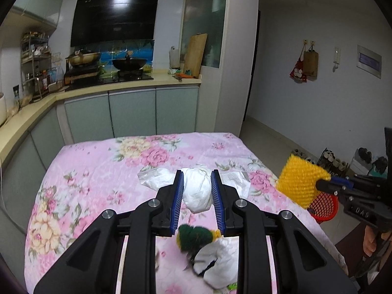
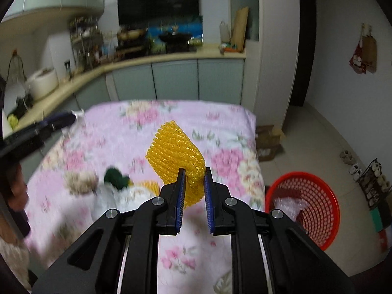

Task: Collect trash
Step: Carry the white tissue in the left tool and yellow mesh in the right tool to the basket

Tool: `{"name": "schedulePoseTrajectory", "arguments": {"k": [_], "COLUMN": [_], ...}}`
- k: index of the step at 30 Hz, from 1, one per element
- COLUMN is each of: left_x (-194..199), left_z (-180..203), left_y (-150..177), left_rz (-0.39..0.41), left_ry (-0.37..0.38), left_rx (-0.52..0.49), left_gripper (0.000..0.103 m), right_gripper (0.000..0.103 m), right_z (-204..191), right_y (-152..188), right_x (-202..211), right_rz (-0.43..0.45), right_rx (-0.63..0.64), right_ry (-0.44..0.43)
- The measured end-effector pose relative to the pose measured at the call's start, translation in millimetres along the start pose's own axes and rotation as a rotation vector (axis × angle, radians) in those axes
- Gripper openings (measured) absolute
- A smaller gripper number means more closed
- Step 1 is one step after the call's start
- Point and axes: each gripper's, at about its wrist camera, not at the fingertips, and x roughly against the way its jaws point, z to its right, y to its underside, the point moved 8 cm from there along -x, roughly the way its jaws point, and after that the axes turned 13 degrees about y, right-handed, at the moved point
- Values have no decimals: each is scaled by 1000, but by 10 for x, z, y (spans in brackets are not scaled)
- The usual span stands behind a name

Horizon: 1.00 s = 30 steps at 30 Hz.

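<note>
My left gripper [image 1: 197, 172] is shut on a crumpled white paper wad [image 1: 198, 191], held above the pink floral tablecloth [image 1: 103, 171]. More white paper [image 1: 156, 178] lies flat on the cloth behind it. Below the fingers sit a dark green fluffy clump [image 1: 193, 237] and another white paper scrap [image 1: 218, 262]. My right gripper [image 2: 193, 170] is shut on a yellow foam fruit net [image 2: 176, 154], lifted over the table's right side. The right gripper [image 1: 323, 185] with the yellow net [image 1: 301, 178] also shows at the right of the left wrist view. A red mesh basket [image 2: 316, 205] stands on the floor right of the table.
Kitchen counter [image 1: 122, 85] with a stove and pans runs behind and along the left of the table. Shoes and a rack [image 2: 372, 183] line the right wall. A cardboard box [image 2: 269, 139] lies on the floor past the table's far right corner. The basket holds some pale trash.
</note>
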Motion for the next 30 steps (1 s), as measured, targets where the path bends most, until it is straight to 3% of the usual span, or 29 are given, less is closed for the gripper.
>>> {"name": "schedulePoseTrajectory", "arguments": {"k": [9,21,30], "left_x": [-226,-565,-807], "left_z": [226,654,1032], "left_y": [-280,-468,-509], "left_rz": [11,0,-15], "left_ry": [5,71,136], "left_rx": [-50,-122,-165], "left_gripper": [22,22,22], "right_gripper": [15,15,15], "right_z": [121,378,850], "right_y": [-416,-530,-541], "right_x": [85,153,253], "right_rz": [84,127,155], "right_rx": [-95,-162,-258], "right_ry": [-29,-8,51]}}
